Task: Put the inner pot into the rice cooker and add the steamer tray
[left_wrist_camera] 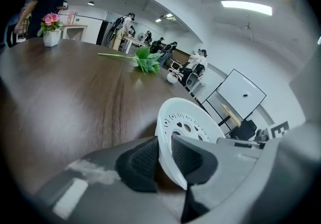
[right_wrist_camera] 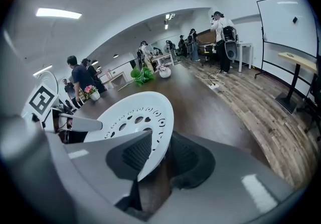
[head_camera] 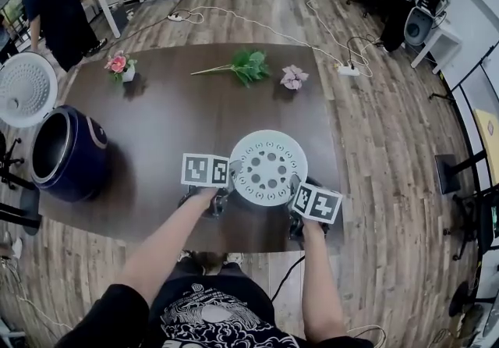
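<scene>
Sitting close to the near edge of the dark brown wood-grain tabletop [head_camera: 171,120] is the round white plastic steamer tray [head_camera: 269,167]. It's a shallow disc with a smooth raised rim and rings of small punched holes, plus a few bigger openings around the middle.

The left claw [head_camera: 231,187] has it by the left rim. Its ribbed black pads are clamped on the thin white edge, one on each face. Over on the opposite rim, the right claw [head_camera: 293,184] straddles the edge. One ribbed pad lies against the plastic, but a sliver of brown tabletop shows between the rim and the other pad, so that claw isn't clamped on the tray.

Well off to the left, by the tabletop's left edge, stands the glossy navy rounded rice cooker [head_camera: 70,153]. Its white dimpled lid [head_camera: 26,89] is swung open and its round mouth faces up. Between tray and cooker the wood lies bare.

Along the far edge sit pink flowers in a small white pot [head_camera: 119,65], a green leafy sprig [head_camera: 245,67] and a pale pink bloom [head_camera: 294,77], all well apart from the tray. A white cable and power strip [head_camera: 348,69] trail across the plank floor [head_camera: 390,151] beyond.
</scene>
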A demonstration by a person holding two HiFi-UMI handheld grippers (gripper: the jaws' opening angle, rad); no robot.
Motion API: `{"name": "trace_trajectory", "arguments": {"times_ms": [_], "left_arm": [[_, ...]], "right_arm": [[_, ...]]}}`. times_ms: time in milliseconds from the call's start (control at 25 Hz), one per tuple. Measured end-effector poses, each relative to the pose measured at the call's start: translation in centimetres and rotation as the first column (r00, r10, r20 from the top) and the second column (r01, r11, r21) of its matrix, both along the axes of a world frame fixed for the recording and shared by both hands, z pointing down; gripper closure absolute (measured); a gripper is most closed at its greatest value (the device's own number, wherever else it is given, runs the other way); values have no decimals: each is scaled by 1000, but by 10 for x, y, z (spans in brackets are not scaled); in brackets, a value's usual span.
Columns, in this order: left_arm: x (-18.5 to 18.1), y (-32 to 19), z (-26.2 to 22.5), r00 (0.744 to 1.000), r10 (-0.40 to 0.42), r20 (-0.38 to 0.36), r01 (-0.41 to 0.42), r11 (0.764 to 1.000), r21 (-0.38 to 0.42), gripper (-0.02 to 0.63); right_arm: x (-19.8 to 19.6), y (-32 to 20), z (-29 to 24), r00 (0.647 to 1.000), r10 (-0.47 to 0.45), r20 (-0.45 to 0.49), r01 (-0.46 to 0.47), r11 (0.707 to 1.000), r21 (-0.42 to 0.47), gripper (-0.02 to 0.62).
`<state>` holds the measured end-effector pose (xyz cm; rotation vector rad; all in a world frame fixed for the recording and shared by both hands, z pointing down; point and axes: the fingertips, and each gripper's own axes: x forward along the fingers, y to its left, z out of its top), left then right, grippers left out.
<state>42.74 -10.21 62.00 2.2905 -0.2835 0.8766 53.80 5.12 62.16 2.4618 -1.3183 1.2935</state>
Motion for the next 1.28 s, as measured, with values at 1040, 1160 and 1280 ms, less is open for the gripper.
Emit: {"name": "trace_trajectory", "arguments": {"times_ms": [1040,1160,1280], "left_arm": [[-178,-154,-158,892,-381,-245,427,888,172,520],[-210,-171,-179,864,-429,-265,483,854,192,520],[-245,-185,-197,834,-473,-286,537,815,218,520]], "right_arm": [[-125,-216,-158,886,-415,-209,456,861,224,479],[-152,-243,-177,860,-460,-220,506,824,256,479],[-182,-268,-195,828,-509,-236,559,782,275,480]]}}
